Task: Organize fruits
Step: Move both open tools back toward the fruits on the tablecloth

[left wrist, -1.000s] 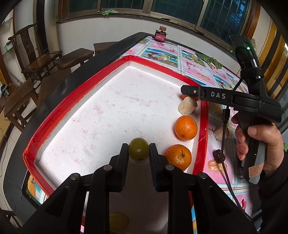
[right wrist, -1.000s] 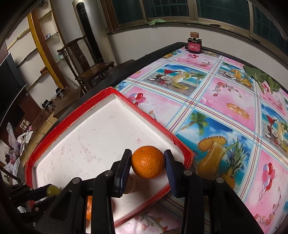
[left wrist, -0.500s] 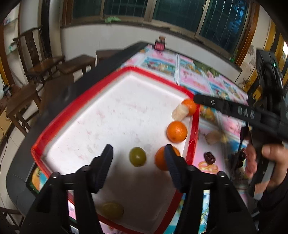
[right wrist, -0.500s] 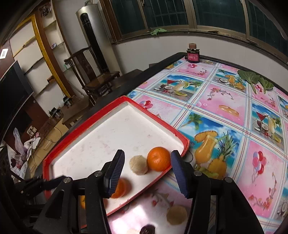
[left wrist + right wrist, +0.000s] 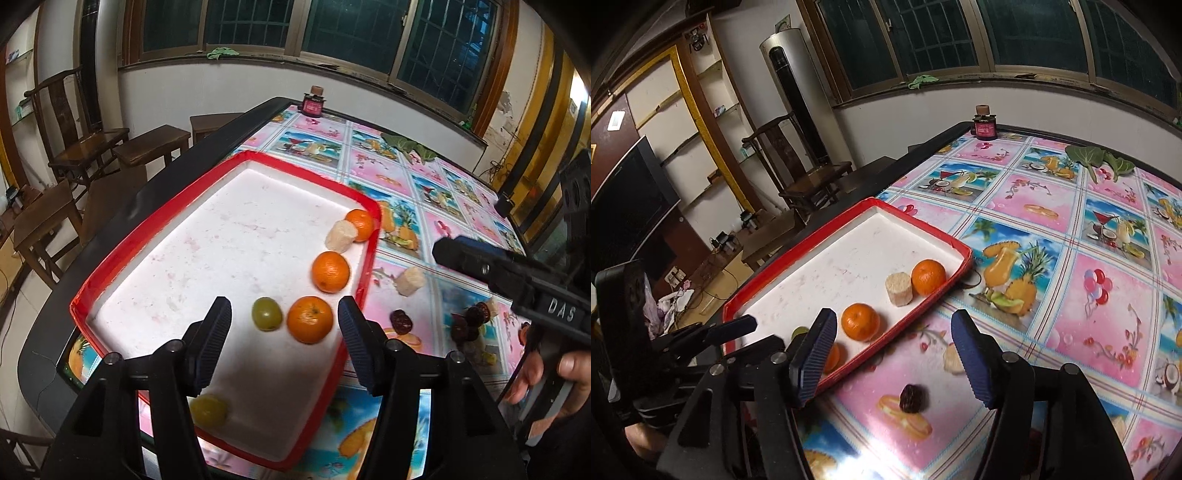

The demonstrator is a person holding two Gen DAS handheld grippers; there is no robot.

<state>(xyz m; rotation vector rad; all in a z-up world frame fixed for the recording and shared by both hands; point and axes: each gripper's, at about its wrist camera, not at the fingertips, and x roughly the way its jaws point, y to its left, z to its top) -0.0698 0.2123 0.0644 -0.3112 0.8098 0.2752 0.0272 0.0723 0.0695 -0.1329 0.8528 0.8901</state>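
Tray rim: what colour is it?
Red, around a white inside; the tray rim shows best in the left wrist view.

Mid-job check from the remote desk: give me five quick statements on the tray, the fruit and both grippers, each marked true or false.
1. Three oranges lie in the red-rimmed tray. True: far orange, middle orange, near orange.
2. The left gripper grips the green fruit. False: its jaws stand apart and empty; the fruit lies on the tray floor.
3. The right gripper holds nothing. True: its jaws are opening, with nothing between them.
4. The dark dried fruit lies inside the tray. False: it lies on the tablecloth, outside the rim.
5. The tray is full. False: most of its white floor is bare.
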